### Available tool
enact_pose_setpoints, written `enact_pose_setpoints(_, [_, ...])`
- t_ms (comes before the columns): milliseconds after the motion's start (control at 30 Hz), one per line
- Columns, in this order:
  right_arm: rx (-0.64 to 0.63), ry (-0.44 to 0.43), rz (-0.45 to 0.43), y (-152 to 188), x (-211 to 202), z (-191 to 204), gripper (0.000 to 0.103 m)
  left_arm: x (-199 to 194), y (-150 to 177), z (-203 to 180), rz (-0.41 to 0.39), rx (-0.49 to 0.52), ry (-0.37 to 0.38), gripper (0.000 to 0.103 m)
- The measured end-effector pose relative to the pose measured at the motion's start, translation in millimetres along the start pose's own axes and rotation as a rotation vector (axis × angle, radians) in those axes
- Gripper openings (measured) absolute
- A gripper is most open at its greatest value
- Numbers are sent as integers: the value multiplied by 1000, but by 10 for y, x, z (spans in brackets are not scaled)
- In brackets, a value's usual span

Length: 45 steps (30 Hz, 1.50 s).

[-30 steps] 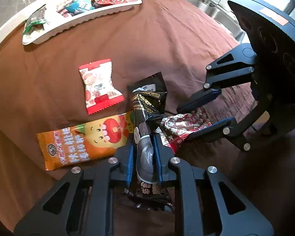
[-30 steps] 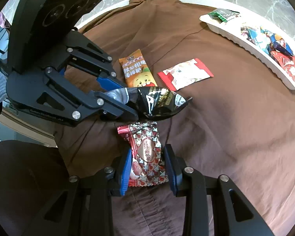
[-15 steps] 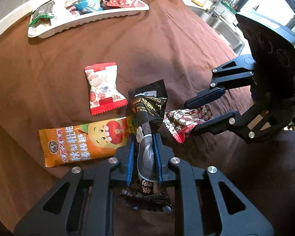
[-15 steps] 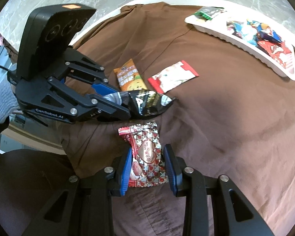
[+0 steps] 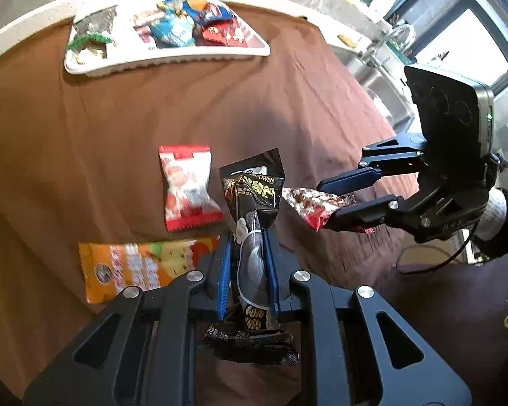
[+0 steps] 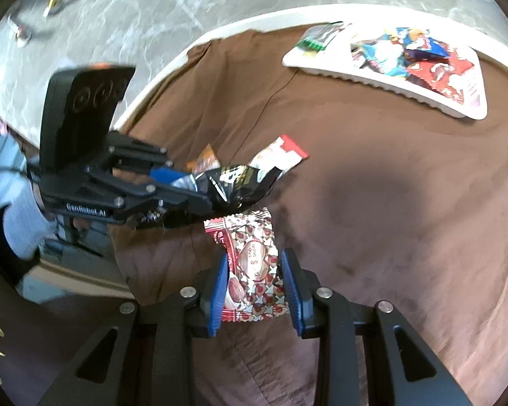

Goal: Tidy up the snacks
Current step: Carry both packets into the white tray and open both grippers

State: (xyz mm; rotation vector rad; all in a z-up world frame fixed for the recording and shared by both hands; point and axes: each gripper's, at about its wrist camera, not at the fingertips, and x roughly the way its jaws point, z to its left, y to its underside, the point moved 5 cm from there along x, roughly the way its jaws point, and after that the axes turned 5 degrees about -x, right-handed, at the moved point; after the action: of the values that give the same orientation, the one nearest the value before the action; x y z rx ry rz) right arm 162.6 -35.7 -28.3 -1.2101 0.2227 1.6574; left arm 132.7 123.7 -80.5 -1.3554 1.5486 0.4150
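At the lower centre of the left wrist view, the left gripper (image 5: 248, 267) pinches a black snack packet (image 5: 254, 203) above the brown cloth (image 5: 118, 128). The right gripper (image 6: 254, 277) clamps a red-and-white patterned packet (image 6: 250, 264) at lower centre of its own view, with the white tray (image 6: 372, 79) of snacks at upper right.

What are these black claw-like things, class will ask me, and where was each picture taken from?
They are two hand-held grippers, each carrying a camera that looks along its fingers. One picture comes from the left gripper, shut on a black packet; there the right gripper shows at the side. The other comes from the right gripper, shut on a red-and-white candy. On the brown cloth lie an orange packet and a red-edged packet. A white tray at the far edge holds more snacks.
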Motion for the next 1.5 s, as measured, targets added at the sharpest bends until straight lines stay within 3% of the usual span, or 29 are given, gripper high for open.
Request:
enact_pose_setpoints(367, [152, -20, -156, -520, -381, -497, 34, -179, -543, 222, -86, -98, 21, 16])
enact_pose_setpoints(867, [265, 10, -322, -1606, -450, -1287, 34, -164, -1863, 791, -235, -263, 37, 17])
enact_pose_setpoints(1233, [355, 71, -351, -2097, -169, -1821, 34, 187, -2600, 1169, -299, -401, 29, 17])
enact_pose_setpoints(1500, [296, 192, -319, -2227, 9, -1894, 37, 414, -2826, 1260, -329, -438, -10, 19])
